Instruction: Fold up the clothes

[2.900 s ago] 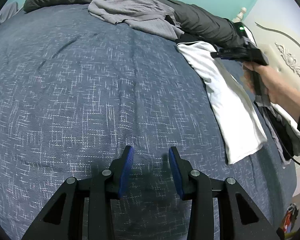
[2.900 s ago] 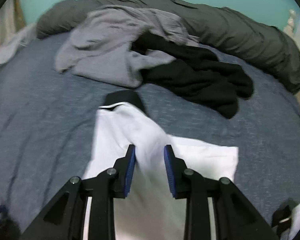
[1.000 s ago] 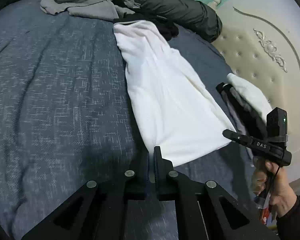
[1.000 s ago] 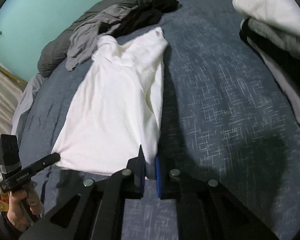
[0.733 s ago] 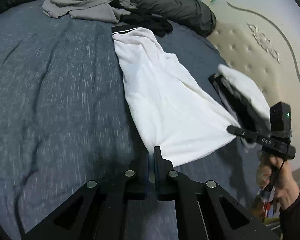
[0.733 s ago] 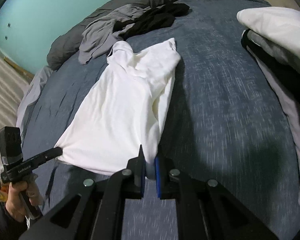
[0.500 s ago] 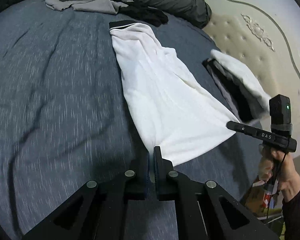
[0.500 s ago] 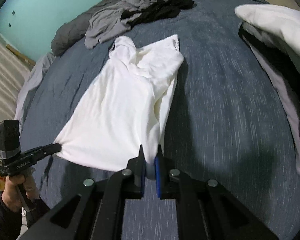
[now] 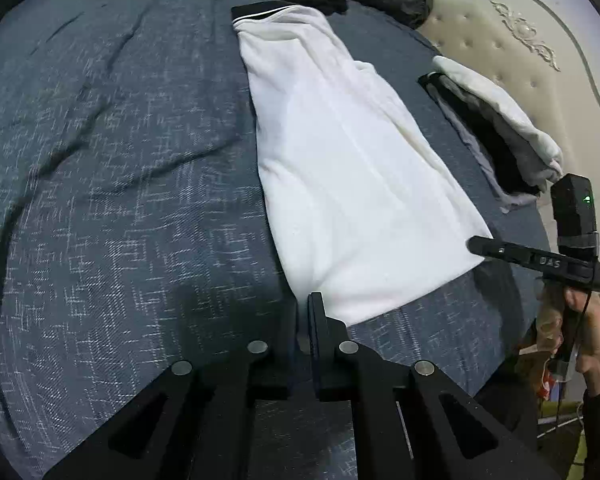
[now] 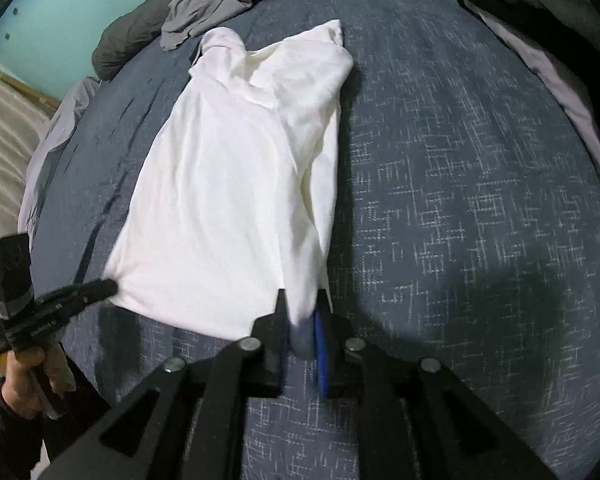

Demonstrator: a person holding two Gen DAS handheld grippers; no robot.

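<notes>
A white shirt (image 9: 340,152) with a black collar lies stretched along the dark blue bedspread (image 9: 120,200); it also shows in the right wrist view (image 10: 228,168). My left gripper (image 9: 303,312) is shut on the shirt's near hem corner. My right gripper (image 10: 302,312) pinches the other hem corner, its jaws slightly parted around the cloth. Each gripper shows in the other's view, the right one (image 9: 476,245) and the left one (image 10: 108,286) at opposite ends of the hem.
A stack of folded clothes (image 9: 496,136) lies on the bed by the padded headboard (image 9: 520,40). A grey garment (image 10: 204,12), a black one and a dark duvet (image 10: 132,40) are heaped at the bed's far side. The bed edge is just behind both grippers.
Both grippers closed on the shirt's hem corners and pulled it toward the bed's near edge, stretching it flat. In the last half second my right gripper's jaws have parted slightly.
</notes>
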